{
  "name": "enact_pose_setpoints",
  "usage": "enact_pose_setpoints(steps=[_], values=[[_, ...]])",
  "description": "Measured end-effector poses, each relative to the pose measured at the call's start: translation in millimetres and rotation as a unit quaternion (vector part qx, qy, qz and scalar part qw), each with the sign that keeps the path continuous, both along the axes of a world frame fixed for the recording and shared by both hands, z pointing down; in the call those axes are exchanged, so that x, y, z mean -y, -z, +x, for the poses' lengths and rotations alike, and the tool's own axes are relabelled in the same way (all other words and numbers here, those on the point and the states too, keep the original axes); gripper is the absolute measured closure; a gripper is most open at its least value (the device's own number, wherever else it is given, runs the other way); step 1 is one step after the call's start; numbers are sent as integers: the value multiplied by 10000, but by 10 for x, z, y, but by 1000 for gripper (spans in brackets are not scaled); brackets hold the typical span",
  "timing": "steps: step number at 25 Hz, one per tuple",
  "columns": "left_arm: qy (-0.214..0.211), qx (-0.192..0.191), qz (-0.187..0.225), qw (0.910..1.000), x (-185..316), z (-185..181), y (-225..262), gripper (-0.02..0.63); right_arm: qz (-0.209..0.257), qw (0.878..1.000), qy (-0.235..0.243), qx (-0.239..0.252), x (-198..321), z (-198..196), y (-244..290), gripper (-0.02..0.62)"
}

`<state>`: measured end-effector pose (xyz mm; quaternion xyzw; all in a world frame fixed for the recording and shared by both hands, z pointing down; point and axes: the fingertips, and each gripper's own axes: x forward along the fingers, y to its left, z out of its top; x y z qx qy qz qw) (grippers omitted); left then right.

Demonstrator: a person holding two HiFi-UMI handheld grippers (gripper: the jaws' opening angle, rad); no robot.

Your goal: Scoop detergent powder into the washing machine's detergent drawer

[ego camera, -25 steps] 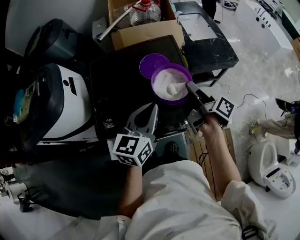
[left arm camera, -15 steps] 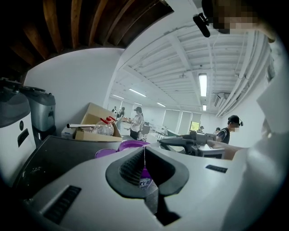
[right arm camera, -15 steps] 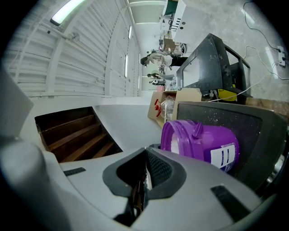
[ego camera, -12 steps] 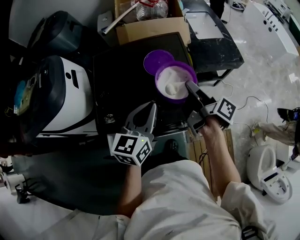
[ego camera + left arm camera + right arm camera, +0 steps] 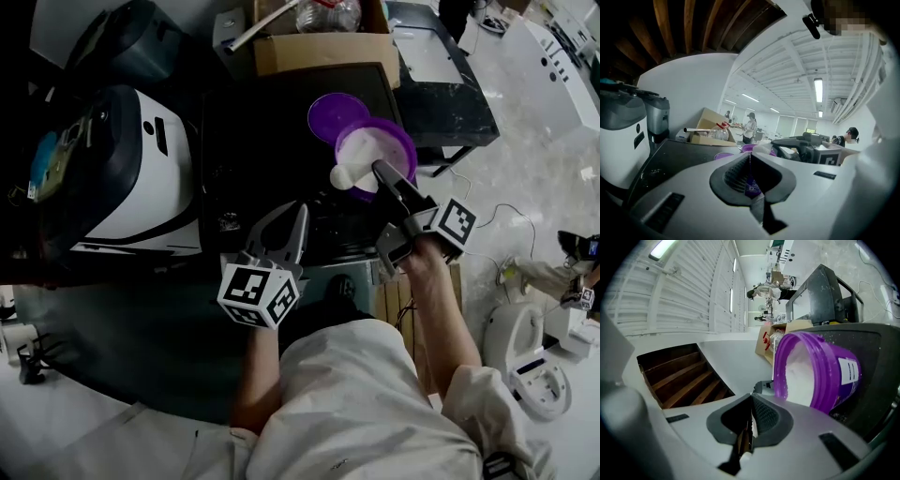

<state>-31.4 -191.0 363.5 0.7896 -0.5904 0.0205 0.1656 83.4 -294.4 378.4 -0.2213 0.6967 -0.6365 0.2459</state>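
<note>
Black top: scoop clamped in right tongs, at tub rim.

Two tongs, one tub, one lid, one scoop

A pale marbled floor spread beneath a black side table with a speckled top, which stood just beside a brown cardboard box. Overhead ran a white ribbed ceiling with long fluorescent tube lights. It met dark wooden beams above a plain white wall.
</note>
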Motion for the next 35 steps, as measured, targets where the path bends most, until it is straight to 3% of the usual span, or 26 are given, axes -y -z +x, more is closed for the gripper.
enact_pose_setpoints(steps=[16, 35], values=[[786, -2, -26, 9969, -649, -818, 45, 584, -28, 9966, 816, 122, -625, -934, 112, 583], [1218, -139, -73, 9924, -1462, -1339, -57, 584, -172, 9929, 1159, -189, -1417, -1368, -133, 583]])
